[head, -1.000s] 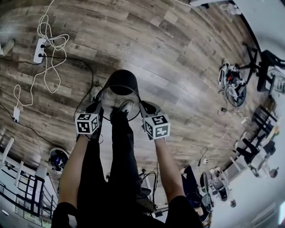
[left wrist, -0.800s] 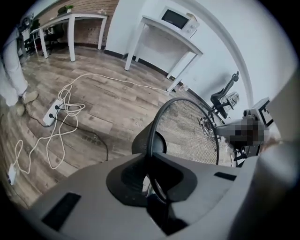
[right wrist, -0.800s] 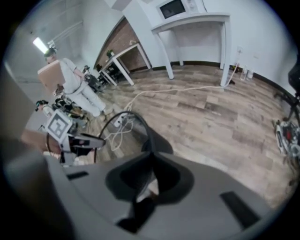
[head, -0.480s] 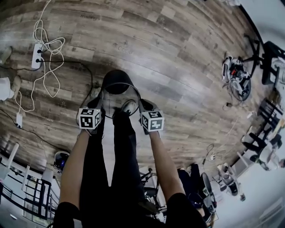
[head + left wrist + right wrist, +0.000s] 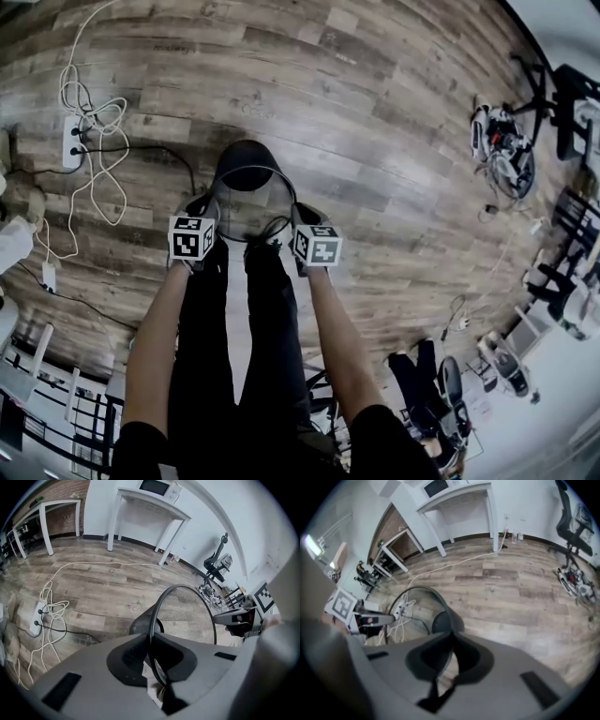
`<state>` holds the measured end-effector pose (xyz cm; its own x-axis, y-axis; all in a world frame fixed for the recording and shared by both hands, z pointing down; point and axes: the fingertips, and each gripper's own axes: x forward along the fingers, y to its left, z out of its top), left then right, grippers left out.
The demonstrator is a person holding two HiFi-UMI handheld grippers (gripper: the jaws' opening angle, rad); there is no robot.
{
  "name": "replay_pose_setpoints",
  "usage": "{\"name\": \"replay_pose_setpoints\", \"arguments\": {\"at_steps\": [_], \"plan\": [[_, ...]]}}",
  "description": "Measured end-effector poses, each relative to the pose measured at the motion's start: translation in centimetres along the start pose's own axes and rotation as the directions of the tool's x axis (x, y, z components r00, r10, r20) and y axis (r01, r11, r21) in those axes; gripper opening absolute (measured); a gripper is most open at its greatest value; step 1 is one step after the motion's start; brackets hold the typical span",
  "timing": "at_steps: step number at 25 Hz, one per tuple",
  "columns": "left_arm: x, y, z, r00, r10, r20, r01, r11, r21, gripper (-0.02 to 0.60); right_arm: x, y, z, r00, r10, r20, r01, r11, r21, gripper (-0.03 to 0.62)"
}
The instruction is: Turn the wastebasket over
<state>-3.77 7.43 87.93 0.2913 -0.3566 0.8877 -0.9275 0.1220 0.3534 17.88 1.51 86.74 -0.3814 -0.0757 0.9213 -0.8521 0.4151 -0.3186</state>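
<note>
So, the mesh basket (image 5: 246,183) hung between both tools in front of the person's legs (image 5: 253,319), over the wood floor (image 5: 375,112). Its mouth was tipped up toward the head cam w/ the dark base on the far side; couldn't tell if the base touched the floor. L tool (image 5: 206,204) was nearly closed, its pads pinching the thin wire rim (image 5: 153,620) on the basket's left side. R tool (image 5: 293,214) nipped the rim likewise on the opposite side. A power strip (image 5: 73,141) w/ white cables lay well apart at left.
</note>
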Motion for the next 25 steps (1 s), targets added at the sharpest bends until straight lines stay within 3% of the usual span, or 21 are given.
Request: {"name": "replay_pose_setpoints", "arguments": {"at_steps": [12, 25], "plan": [[6.1, 4.2, 2.4, 1.0, -0.014, 0.015, 0.014, 1.0, 0.022, 0.057, 6.3, -1.1, 2.8, 0.998, -0.048, 0.03, 0.047, 0.998, 0.047, 0.046], [10.8, 5.3, 3.4, 1.0, -0.005, -0.02, 0.005, 1.0, 0.007, 0.055, 9.8, -3.4, 4.2, 0.998, -0.066, 0.013, 0.065, 0.995, 0.074, 0.048]]}}
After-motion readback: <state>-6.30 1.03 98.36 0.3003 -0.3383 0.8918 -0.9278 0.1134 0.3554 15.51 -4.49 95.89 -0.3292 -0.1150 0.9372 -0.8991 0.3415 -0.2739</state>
